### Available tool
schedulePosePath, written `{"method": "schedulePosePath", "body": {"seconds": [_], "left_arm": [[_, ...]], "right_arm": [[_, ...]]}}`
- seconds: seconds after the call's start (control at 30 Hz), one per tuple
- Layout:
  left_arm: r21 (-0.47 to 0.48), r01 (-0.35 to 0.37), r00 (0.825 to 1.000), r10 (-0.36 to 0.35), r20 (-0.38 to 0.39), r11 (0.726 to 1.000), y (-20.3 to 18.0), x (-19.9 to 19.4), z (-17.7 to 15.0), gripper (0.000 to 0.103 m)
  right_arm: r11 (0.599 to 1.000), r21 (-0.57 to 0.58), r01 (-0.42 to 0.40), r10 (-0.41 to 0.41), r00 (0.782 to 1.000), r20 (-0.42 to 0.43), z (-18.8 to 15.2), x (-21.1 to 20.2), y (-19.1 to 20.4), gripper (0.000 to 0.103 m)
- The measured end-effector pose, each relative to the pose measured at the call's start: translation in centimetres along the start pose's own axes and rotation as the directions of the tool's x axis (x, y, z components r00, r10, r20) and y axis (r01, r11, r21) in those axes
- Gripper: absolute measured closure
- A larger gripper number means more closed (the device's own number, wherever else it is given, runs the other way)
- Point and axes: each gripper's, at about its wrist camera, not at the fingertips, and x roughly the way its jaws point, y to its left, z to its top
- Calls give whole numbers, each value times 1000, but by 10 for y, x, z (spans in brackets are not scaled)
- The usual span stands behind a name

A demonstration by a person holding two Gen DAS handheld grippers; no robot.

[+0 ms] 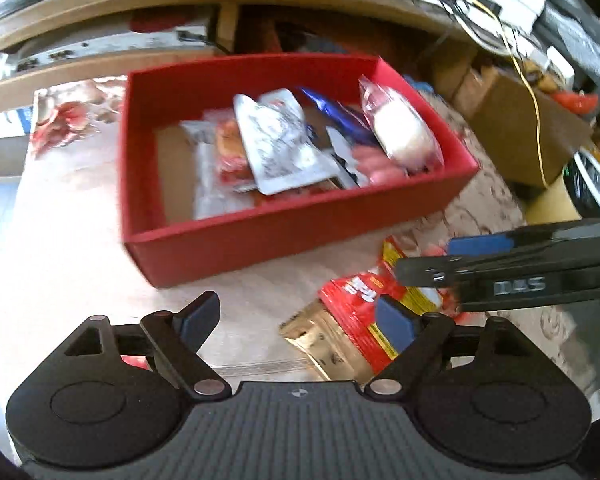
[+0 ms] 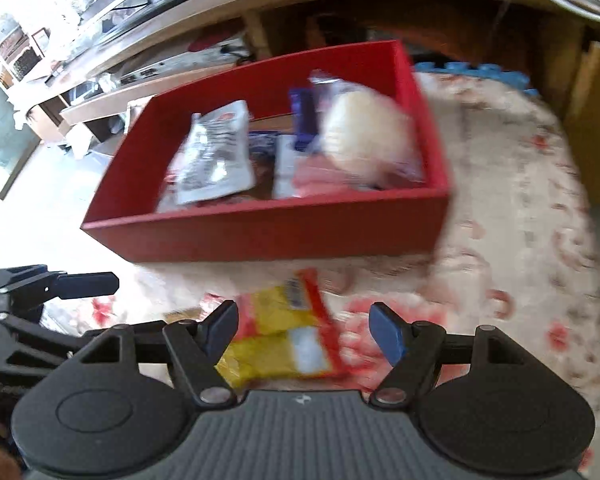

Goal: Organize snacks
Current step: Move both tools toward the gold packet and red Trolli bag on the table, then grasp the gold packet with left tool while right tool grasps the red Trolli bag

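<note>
Looking along our left gripper (image 1: 296, 320), we saw its jaws spread with nothing between them, the red box (image 1: 300, 232) of snacks beyond, and a red-and-yellow packet (image 1: 364, 292) lying on the flowered cloth (image 1: 80, 184) under the right gripper's fingers (image 1: 476, 246). From our right gripper (image 2: 304, 326), jaws parted and unclenched, that packet (image 2: 288, 336) lay below, not pinched.

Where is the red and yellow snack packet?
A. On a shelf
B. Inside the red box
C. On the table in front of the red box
C: the red and yellow snack packet lies on the flowered table, outside the red box.
</note>
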Motion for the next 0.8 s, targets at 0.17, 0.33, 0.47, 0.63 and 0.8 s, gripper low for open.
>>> {"method": "schedulePosePath", "body": {"seconds": [0.17,0.33,0.47,0.63,0.8], "left_arm": [[-19,-58,998,58,-8,998,5,-1,0,16],[-55,-27,1000,27,-4,998,17,-6,1,14],[-30,0,1000,0,-19,1000,8,-1,2,14],[11,35,996,-34,-77,999,-12,18,-2,14],[124,50,987,-30,-156,991,-34,40,-15,14]], "right_arm": [[999,-33,36,-37,999,-21,10,32,28,35],[977,-159,143,-150,988,-32,9,49,41,34],[960,-232,154,-173,983,-61,-8,28,31,32],[971,-138,196,-204,978,-45,-30,-6,-9,31],[985,-5,175,-175,985,-7,-42,-37,-40,31]]}}
